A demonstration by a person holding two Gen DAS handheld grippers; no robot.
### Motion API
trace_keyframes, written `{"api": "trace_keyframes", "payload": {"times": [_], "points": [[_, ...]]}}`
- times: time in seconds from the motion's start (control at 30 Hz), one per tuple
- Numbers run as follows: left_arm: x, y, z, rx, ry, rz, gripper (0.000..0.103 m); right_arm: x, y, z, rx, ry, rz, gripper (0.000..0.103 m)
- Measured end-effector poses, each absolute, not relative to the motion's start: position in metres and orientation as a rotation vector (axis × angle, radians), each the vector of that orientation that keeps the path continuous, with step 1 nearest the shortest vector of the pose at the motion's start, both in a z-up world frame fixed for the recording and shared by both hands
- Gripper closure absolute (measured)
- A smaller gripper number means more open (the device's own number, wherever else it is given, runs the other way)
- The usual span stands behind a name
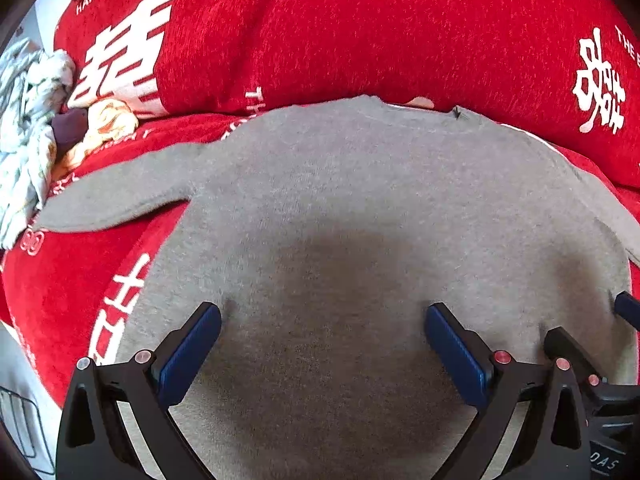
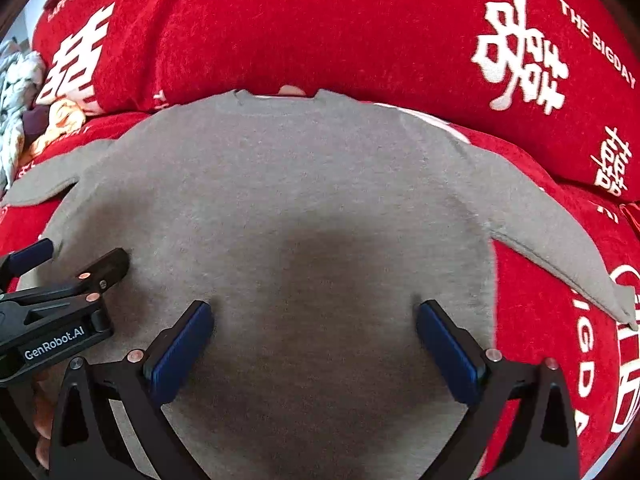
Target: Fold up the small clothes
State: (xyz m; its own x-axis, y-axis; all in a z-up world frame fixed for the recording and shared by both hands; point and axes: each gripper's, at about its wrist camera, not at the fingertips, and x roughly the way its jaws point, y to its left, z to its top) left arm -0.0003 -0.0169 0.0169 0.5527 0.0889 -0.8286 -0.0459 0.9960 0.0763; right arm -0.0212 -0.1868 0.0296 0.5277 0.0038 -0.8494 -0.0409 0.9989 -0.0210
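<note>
A small grey sweater (image 1: 340, 200) lies flat on a red cover, neckline at the far side, its sleeves spread out to the left (image 1: 120, 196) and right (image 2: 560, 240). It also fills the right wrist view (image 2: 280, 184). My left gripper (image 1: 322, 316) is open, its blue pads just above the sweater's lower body. My right gripper (image 2: 314, 314) is open too, over the same part, a little to the right. Each gripper shows at the edge of the other's view, the right one (image 1: 592, 320) and the left one (image 2: 72, 260). Neither holds anything.
The red cover (image 1: 72, 280) has white characters and lettering. A red cushion (image 1: 360, 32) of the same cloth rises behind the sweater. A heap of other small clothes (image 1: 36, 128), pale patterned and orange, lies at the far left.
</note>
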Motion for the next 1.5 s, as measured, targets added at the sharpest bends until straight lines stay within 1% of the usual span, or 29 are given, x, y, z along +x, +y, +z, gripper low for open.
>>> {"api": "trace_keyframes", "payload": {"times": [0.2, 0.5, 0.83, 1.23, 1.5], "points": [[0.004, -0.041, 0.037, 0.075, 0.958, 0.062, 0.001, -0.022, -0.227, 0.049, 0.037, 0.968, -0.014, 0.001], [0.01, -0.098, 0.055, 0.127, 0.946, 0.003, 0.001, -0.023, -0.29, 0.072, 0.086, 0.931, -0.101, 0.001], [0.01, -0.159, 0.067, 0.177, 0.941, -0.059, 0.001, -0.05, -0.371, 0.048, 0.199, 0.917, -0.205, 0.001], [0.011, -0.235, 0.062, 0.251, 0.957, -0.131, 0.001, -0.079, -0.488, 0.04, 0.358, 0.92, -0.38, 0.001], [0.013, -0.277, 0.058, 0.293, 0.968, -0.175, 0.001, -0.091, -0.549, 0.03, 0.428, 0.925, -0.479, 0.001]]}}
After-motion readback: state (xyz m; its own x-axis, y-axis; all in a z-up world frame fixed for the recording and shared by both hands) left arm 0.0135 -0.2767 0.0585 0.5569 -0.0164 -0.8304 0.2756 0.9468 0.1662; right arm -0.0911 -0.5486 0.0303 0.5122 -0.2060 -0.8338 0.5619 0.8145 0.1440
